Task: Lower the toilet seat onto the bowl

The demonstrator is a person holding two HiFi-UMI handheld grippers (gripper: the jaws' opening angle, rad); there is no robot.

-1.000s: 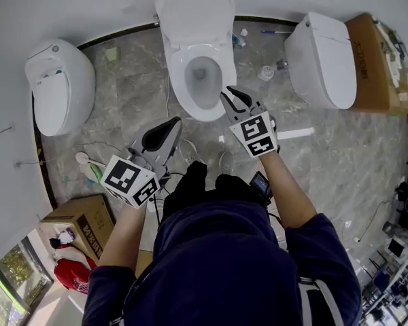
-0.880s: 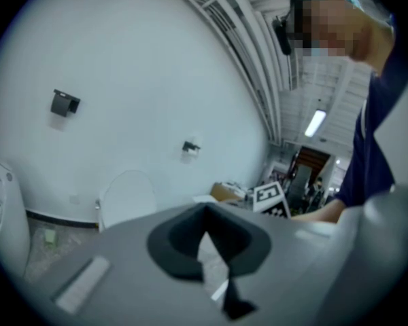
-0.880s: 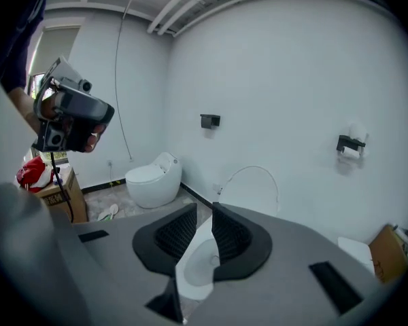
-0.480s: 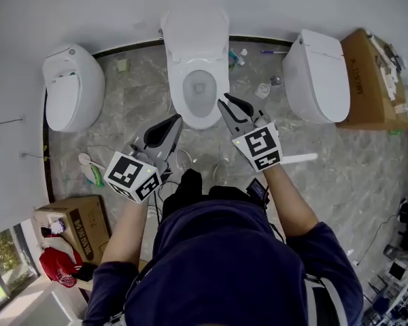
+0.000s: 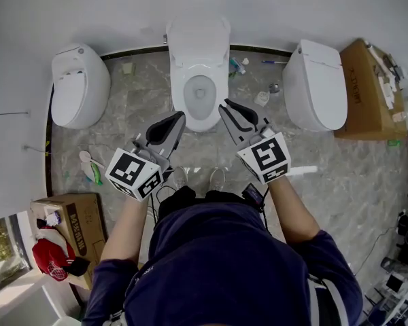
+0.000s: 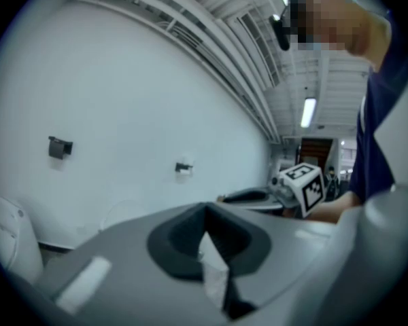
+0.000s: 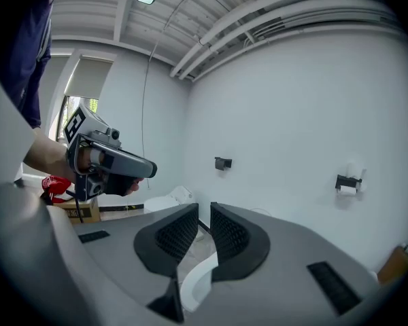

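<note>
**Seat looks down already: keep both grippers clear of the lid**

From the head view the toilet seat (image 5: pixel 184 95) seems to lie flat on the bowl (image 5: pixel 199 120) of the middle toilet, w/ the lid (image 5: pixel 198 38) standing up against the wall. So I judge the lowering as done, or nearly done, and the step in hand as a check and a clean exit.

To do it well:
- Look if the ring sits even on the rim on both sides, w/o tilt.
- Do not brush the upright lid, bc it could drop.
- Take the tools back toward the body, not across the bowl.
- If the seat is not fully seated, press gently at its front edge w/ a closed tip.

Jaws: the left gripper (image 5: pixel 175 119) hangs in the air before the bowl, apart from it. Its pads (image 6: pixel 177 240) are pressed together at the tips, w/ nothing btw them. The right gripper (image 5: pixel 226 107), beside it, also touches nothing. Its jaws have just been closing and now leave only a narrow, empty slit btw the pads (image 7: pixel 170 240).
</note>
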